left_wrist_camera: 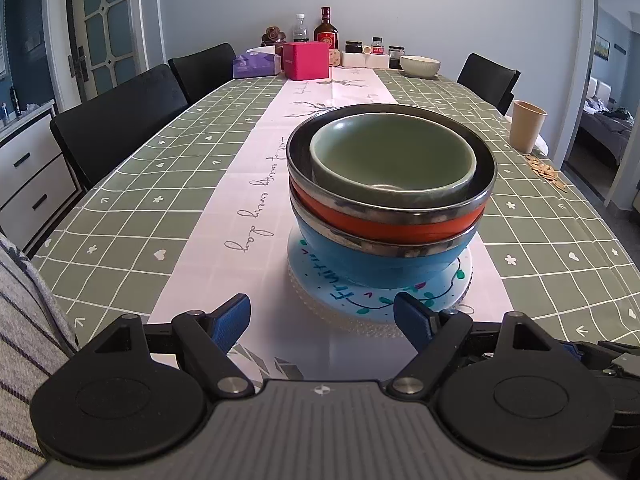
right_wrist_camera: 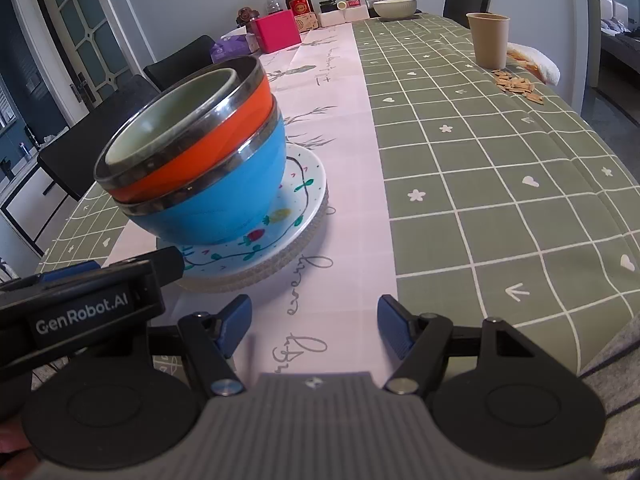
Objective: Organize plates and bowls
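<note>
stack inspected at the near middle of the table (left_wrist_camera: 168, 168), on the pale runner. order from the bottom: a beaded mat, a painted plate (left_wrist_camera: 420, 300), a blue bowl (left_wrist_camera: 384, 260), an orange bowl (left_wrist_camera: 392, 224), and a green bowl (left_wrist_camera: 392, 160) nested in the top. the widest and flattest piece lies lowest, so the nest sits level and takes up one spot; judged tidy and stable.

left claw (left_wrist_camera: 322, 320): spread, nothing between its blue pads, hovering just short of the plate's near rim and aimed at the stack.

right claw (right_wrist_camera: 314, 326): spread, empty, over bare runner to the right of the stack, apart from it.

a white bowl (left_wrist_camera: 420, 65) stands alone at the far end beside jars and bottles, well apart; in my judgement the one piece not yet gathered. a paper cup (right_wrist_camera: 490, 40) near the right edge plays no part.
</note>
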Available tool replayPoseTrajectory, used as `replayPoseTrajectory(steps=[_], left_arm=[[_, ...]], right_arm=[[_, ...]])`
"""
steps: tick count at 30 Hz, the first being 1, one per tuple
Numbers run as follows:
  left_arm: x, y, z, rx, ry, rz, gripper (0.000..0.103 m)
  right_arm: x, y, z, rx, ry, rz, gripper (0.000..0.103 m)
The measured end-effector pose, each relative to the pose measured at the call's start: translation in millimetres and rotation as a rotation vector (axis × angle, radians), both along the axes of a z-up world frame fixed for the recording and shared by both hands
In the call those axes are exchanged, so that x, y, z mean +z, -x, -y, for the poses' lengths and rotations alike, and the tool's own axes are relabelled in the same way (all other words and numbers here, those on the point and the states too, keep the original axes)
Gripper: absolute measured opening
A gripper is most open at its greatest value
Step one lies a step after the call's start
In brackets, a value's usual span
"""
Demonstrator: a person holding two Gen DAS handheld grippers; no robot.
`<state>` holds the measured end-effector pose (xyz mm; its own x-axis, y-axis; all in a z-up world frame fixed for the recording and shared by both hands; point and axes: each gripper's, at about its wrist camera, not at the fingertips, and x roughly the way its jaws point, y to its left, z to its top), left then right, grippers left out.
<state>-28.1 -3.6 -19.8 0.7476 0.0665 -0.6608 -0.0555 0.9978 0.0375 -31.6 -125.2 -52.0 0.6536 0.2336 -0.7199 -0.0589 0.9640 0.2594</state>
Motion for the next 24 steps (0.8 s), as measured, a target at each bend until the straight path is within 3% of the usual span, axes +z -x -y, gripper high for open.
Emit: replayPoseTrajectory(steps=[24], left_arm=[[-2.8, -1.1, -0.7, 0.008, 0.002, -0.013, 0.095]], right_arm=[[-1.4, 0.2, -0.8, -0.004, 0.031, 0.01, 0.069]])
